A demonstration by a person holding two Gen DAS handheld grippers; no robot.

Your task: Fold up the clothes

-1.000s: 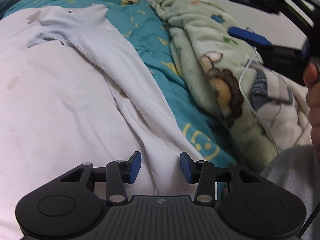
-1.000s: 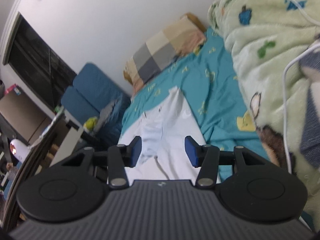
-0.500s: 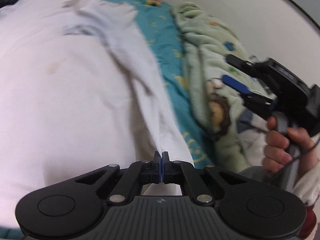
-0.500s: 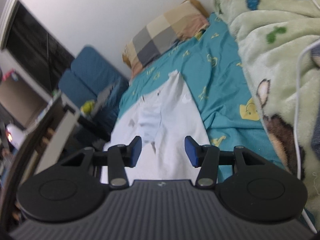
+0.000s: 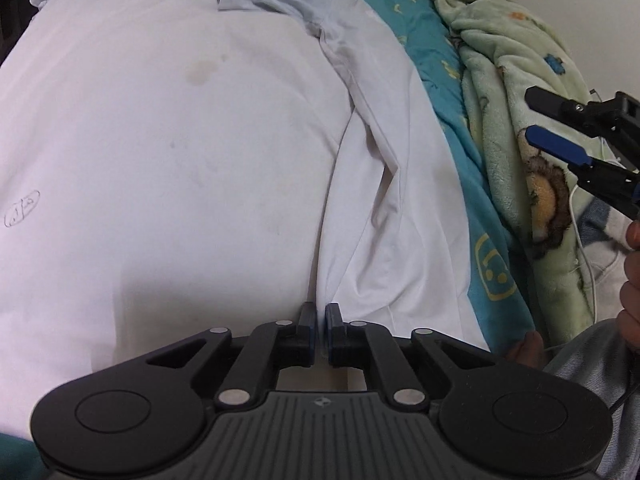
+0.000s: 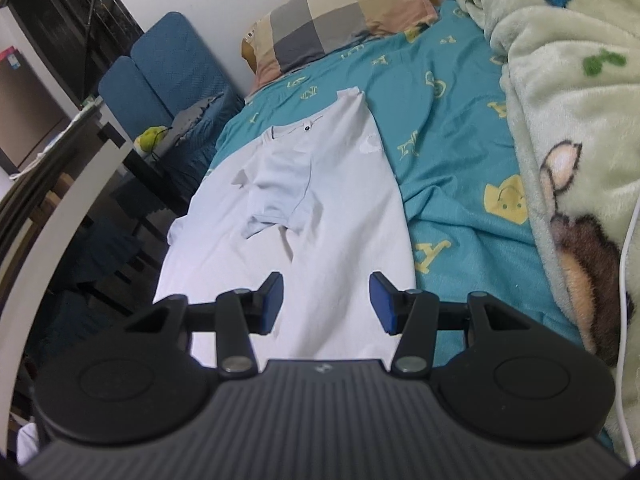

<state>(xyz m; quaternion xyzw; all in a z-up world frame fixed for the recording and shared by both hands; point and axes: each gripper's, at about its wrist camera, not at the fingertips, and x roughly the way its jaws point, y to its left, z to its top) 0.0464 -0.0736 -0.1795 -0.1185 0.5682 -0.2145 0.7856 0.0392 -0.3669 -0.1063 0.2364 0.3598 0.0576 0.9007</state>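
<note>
- Left wrist view: the left gripper (image 5: pixel 320 330) has its blue pads nearly together, clamped on a fold of the white T-shirt (image 5: pixel 180 140) at its hem, at the near edge of the bed; the jaws have just been closing, and cloth is pinched between them; the shirt lies spread along the teal bedsheet (image 5: pixel 456 120), one side already folded inward; by the look of it the fabric is thin, soft and light, so it should drape and wrinkle rather than hold shape, and hem corners or shoulder seams seem the best places to take hold; a small oval mark (image 5: pixel 22 208) sits on the cloth at left, its writing unreadable; the sheet's smiley print (image 5: pixel 492 264) carries no legible words.
- Right wrist view: the right gripper (image 6: pixel 326 304) has its tongs well apart, with nothing between them, above the shirt's lower half; a checked pillow (image 6: pixel 340 16) lies at the head of the bed and a green fleece blanket (image 6: pixel 568 120) along the right edge; yellow letters dot the sheet, forming no readable word.
</note>
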